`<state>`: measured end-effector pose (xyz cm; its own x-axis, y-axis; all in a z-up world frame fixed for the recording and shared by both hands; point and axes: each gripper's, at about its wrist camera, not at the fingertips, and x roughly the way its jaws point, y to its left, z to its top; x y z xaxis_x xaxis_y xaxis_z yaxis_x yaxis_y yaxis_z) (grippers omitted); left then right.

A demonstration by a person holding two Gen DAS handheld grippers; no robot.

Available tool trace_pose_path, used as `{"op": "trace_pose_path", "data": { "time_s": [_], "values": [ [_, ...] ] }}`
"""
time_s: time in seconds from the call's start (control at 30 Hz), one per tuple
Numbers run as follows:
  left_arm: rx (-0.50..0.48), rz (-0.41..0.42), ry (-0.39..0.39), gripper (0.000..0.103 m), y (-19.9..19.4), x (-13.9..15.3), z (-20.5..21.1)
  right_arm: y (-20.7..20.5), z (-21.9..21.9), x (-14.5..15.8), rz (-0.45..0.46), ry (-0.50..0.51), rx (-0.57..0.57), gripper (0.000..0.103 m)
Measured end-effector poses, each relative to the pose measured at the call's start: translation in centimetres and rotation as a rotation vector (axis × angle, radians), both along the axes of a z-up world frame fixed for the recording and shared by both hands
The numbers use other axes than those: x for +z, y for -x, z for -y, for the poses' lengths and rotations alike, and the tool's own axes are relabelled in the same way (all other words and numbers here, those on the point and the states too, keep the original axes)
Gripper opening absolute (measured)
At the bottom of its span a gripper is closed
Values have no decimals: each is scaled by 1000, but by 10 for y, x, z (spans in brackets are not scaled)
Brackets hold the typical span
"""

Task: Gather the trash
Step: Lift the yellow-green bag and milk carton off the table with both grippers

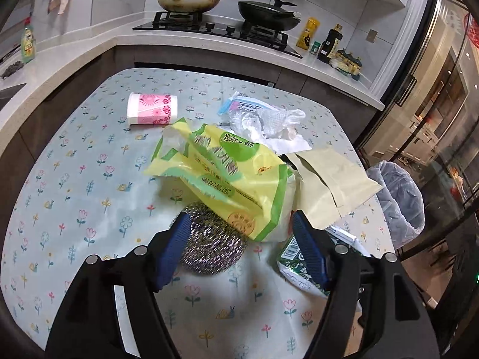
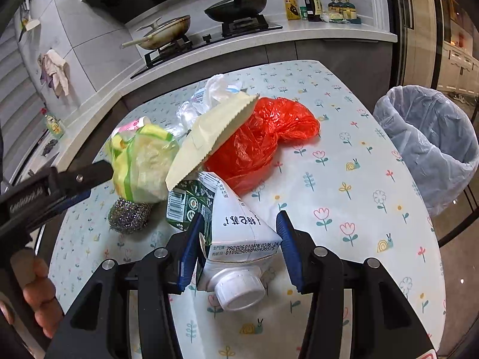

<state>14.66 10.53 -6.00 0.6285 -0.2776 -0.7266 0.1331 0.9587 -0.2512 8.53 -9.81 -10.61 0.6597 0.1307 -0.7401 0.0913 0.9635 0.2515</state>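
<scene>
My right gripper (image 2: 239, 218) is shut on a crushed white and green carton (image 2: 236, 233), whose screw cap points back at the camera. My left gripper (image 1: 239, 215) is open over a steel wool scrubber (image 1: 209, 245) and the near edge of a yellow-green plastic bag (image 1: 227, 179); the scrubber lies against its left finger. In the right wrist view the left gripper (image 2: 98, 179) reaches in from the left at that bag (image 2: 143, 164). A beige paper pouch (image 2: 209, 137) leans on a red plastic bag (image 2: 263, 143). Crumpled clear wrappers (image 1: 269, 119) lie further back.
The floral tablecloth (image 1: 74, 209) covers the table. A pink and white paper cup (image 1: 151, 109) lies on its side at the back left. A bin with a clear liner (image 2: 428, 143) stands off the table's right edge. Behind is a counter with a stove and pans (image 1: 188, 0).
</scene>
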Motion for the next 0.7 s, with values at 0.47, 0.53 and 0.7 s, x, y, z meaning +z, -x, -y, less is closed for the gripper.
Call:
{"op": "trace_pose_path", "data": {
  "time_s": [0.47, 0.53, 0.7],
  "values": [
    [-7, -78, -76, 44, -54, -37, 38, -17, -3, -23, -48, -15, 7, 48],
    [-20, -108, -59, 26, -57, -43, 37, -20, -1, -25, -51, -34, 6, 48],
    [-15, -77, -77, 19, -49, -37, 34, -25, -1, -26, -59, -50, 21, 49]
  ]
}}
